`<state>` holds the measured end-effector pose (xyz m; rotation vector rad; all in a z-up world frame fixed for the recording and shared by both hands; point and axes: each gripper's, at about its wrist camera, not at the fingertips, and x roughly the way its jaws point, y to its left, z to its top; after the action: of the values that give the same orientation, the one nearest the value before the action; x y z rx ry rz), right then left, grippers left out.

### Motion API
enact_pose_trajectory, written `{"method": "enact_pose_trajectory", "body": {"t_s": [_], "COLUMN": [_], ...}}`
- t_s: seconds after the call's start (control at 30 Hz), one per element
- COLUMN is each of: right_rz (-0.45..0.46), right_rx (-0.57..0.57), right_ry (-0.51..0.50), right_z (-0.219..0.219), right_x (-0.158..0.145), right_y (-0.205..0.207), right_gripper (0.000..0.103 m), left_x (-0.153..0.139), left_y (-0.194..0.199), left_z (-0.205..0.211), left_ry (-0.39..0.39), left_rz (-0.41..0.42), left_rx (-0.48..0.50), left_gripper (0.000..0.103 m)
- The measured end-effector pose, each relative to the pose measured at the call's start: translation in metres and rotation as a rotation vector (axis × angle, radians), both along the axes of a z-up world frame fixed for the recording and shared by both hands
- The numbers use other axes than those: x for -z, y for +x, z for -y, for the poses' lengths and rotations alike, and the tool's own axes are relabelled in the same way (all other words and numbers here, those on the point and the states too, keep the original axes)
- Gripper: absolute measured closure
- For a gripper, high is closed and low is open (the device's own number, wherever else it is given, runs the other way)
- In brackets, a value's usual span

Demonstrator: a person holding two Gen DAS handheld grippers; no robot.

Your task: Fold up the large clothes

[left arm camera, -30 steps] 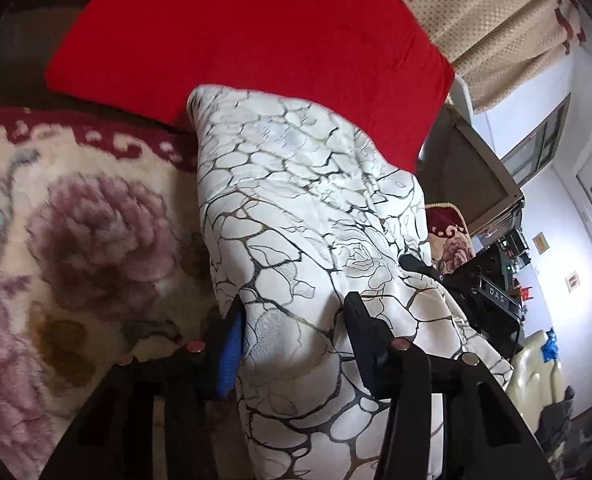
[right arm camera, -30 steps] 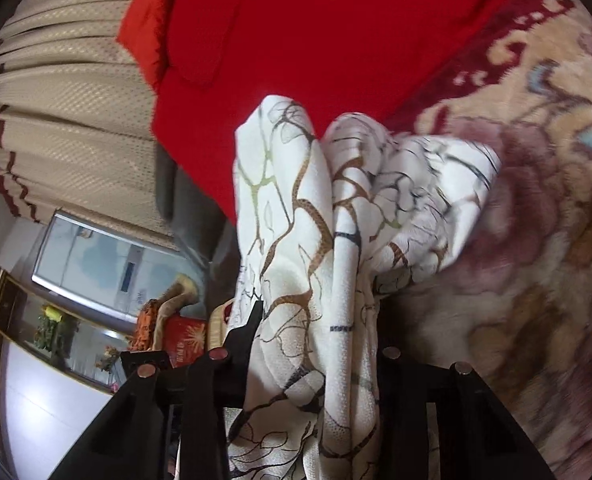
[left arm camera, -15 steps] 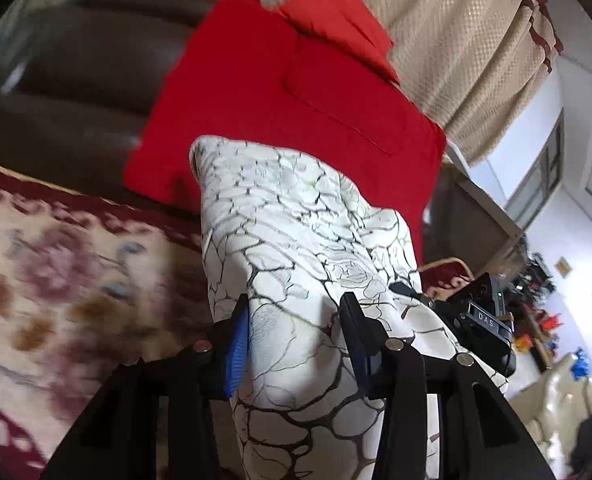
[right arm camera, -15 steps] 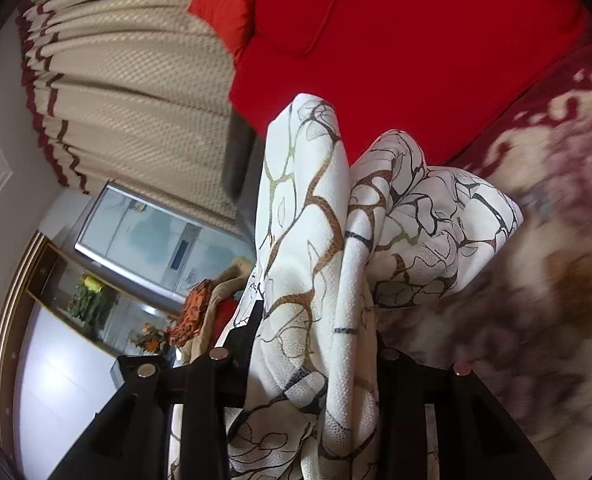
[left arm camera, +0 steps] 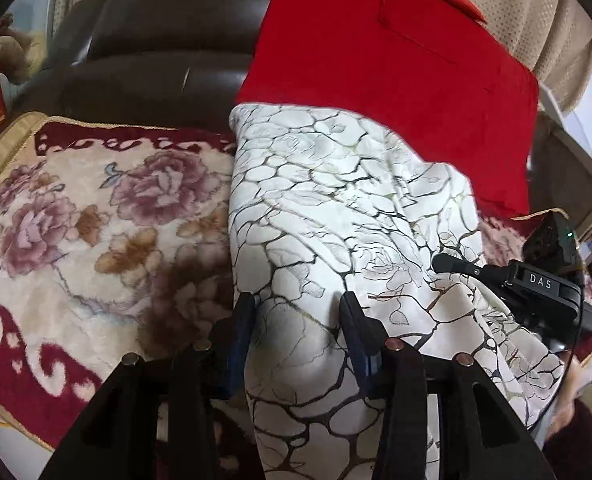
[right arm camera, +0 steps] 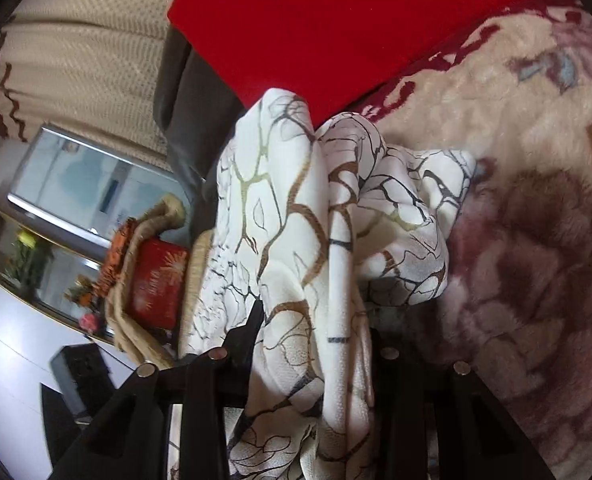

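A large white garment with a dark crackle-and-rose print hangs bunched between both grippers above a floral blanket. In the left wrist view my left gripper has a thick fold of it between its blue pads; the jaws are opening slightly while the cloth still fills the gap. The right gripper's black housing, marked DAS, reaches into the cloth's right edge. In the right wrist view my right gripper is shut on a gathered bundle of the same garment, which drapes over and hides its fingertips.
A red cushion leans on the dark brown leather sofa back just behind the garment. Beige curtains hang beyond. A woven basket with a red box stands beside the sofa end.
Both grippers have swung sideways along the sofa with the garment still in them. The sofa back has come into the left wrist view, the basket closer in the right.
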<state>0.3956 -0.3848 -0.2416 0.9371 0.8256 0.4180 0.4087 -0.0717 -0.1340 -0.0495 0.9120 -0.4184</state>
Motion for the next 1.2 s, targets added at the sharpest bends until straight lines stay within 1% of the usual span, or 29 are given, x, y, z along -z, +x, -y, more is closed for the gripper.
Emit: {"method": "enact_pose_trajectory", "body": {"t_s": [0.03, 0.07, 0.13, 0.17, 0.2, 0.27, 0.33, 0.37, 0.4, 0.43, 0.47, 0.53, 0.6, 0.63, 0.67, 0.73, 0.77, 0.8, 0.83, 0.87, 0.9, 0.93, 0.97, 1.0, 1.03, 1.07, 1.1, 1.13, 1.2], "right_rz": [-0.037, -0.072, -0.101, -0.098, -0.097, -0.090, -0.089, -0.095, -0.105, -0.114, -0.100, -0.020, 0.034, 0.096, 0.136, 0.205, 0.225, 0.231, 0.231, 0.219, 0.202, 0.162, 0.084, 0.026, -0.002, -0.012, -0.020, -0.025, -0.010], "right_rx": [0.004, 0.010, 0.018, 0.015, 0.015, 0.020, 0.021, 0.024, 0.040, 0.065, 0.098, 0.106, 0.133, 0.137, 0.122, 0.061, 0.038, 0.022, -0.002, -0.041, -0.053, -0.056, -0.053, -0.049, -0.038, -0.031, -0.030, -0.042, -0.067], "right_ry": [-0.048, -0.063, -0.026, -0.020, -0.029, -0.066, -0.062, -0.055, -0.056, -0.070, -0.102, -0.129, -0.195, -0.224, -0.231, -0.256, -0.276, -0.290, -0.307, -0.339, -0.360, -0.396, -0.439, -0.437, -0.335, -0.261, -0.218, -0.221, -0.291], "right_z": [-0.002, -0.003, -0.003, -0.002, -0.004, -0.009, -0.015, -0.014, -0.013, -0.009, -0.007, -0.001, 0.000, -0.002, -0.006, -0.025, -0.036, -0.045, -0.056, -0.070, -0.075, -0.079, -0.080, -0.076, -0.064, -0.055, -0.049, -0.048, -0.053], "right_x": [0.003, 0.006, 0.018, 0.020, 0.017, 0.013, 0.009, 0.007, -0.001, -0.006, -0.021, -0.044, -0.066, -0.082, -0.092, -0.111, -0.117, -0.119, -0.118, -0.112, -0.105, -0.092, -0.070, -0.048, -0.022, -0.012, -0.009, -0.012, -0.024], "right_y": [0.000, 0.004, 0.008, 0.009, 0.010, 0.009, 0.012, 0.010, 0.009, 0.000, -0.013, -0.034, -0.053, -0.066, -0.073, -0.087, -0.090, -0.093, -0.095, -0.096, -0.095, -0.095, -0.090, -0.088, -0.087, -0.087, -0.087, -0.085, -0.085], "right_gripper": [0.062, 0.062, 0.063, 0.063, 0.063, 0.063, 0.061, 0.056, 0.046, 0.040, 0.037, 0.037, 0.037, 0.037, 0.038, 0.049, 0.064, 0.068, 0.068, 0.071, 0.077, 0.081, 0.099, 0.099, 0.099, 0.100, 0.100, 0.100, 0.099], "left_x": [0.005, 0.008, 0.016, 0.017, 0.017, 0.019, 0.019, 0.017, 0.011, 0.007, 0.000, -0.010, -0.018, -0.020, -0.019, -0.016, -0.011, -0.006, 0.000, 0.004, 0.006, 0.010, 0.013, 0.018, 0.023, 0.026, 0.026, 0.025, 0.019], "left_y": [-0.002, -0.001, -0.004, -0.005, -0.006, -0.007, -0.008, -0.009, -0.015, -0.019, -0.028, -0.041, -0.057, -0.063, -0.065, -0.069, -0.069, -0.070, -0.069, -0.069, -0.069, -0.070, -0.069, -0.068, -0.069, -0.070, -0.073, -0.074, -0.075], "left_z": [0.005, 0.011, 0.027, 0.029, 0.030, 0.025, 0.019, 0.015, 0.008, 0.002, -0.005, -0.015, -0.023, -0.026, -0.028, -0.027, -0.025, -0.018, -0.014, -0.012, -0.011, -0.009, -0.008, -0.007, -0.006, -0.004, -0.002, 0.000, 0.001], "left_ry": [0.040, 0.072, 0.174, 0.194, 0.197, 0.173, 0.136, 0.114, 0.080, 0.061, 0.045, 0.061, 0.083, 0.093, 0.103, 0.135, 0.158, 0.199, 0.223, 0.237, 0.246, 0.260, 0.258, 0.254, 0.265, 0.285, 0.308, 0.322, 0.325], "left_rz": [0.008, 0.016, 0.049, 0.064, 0.068, 0.059, 0.040, 0.032, 0.021, 0.023, 0.042, 0.084, 0.117, 0.121, 0.119, 0.104, 0.097, 0.085, 0.075, 0.079, 0.088, 0.095, 0.088, 0.069, 0.062, 0.072, 0.099, 0.113, 0.127], "left_rx": [-0.002, -0.002, -0.007, -0.011, -0.019, -0.034, -0.059, -0.069, -0.083, -0.089, -0.099, -0.131, -0.144, -0.147, -0.153, -0.166, -0.165, -0.171, -0.173, -0.177, -0.179, -0.174, -0.157, -0.140, -0.135, -0.134, -0.132, -0.129, -0.130], "left_gripper": [0.054, 0.053, 0.049, 0.049, 0.048, 0.047, 0.046, 0.046, 0.046, 0.046, 0.047, 0.046, 0.046, 0.046, 0.046, 0.046, 0.046, 0.046, 0.046, 0.046, 0.046, 0.046, 0.046, 0.045, 0.045, 0.045, 0.045, 0.045, 0.045]}}
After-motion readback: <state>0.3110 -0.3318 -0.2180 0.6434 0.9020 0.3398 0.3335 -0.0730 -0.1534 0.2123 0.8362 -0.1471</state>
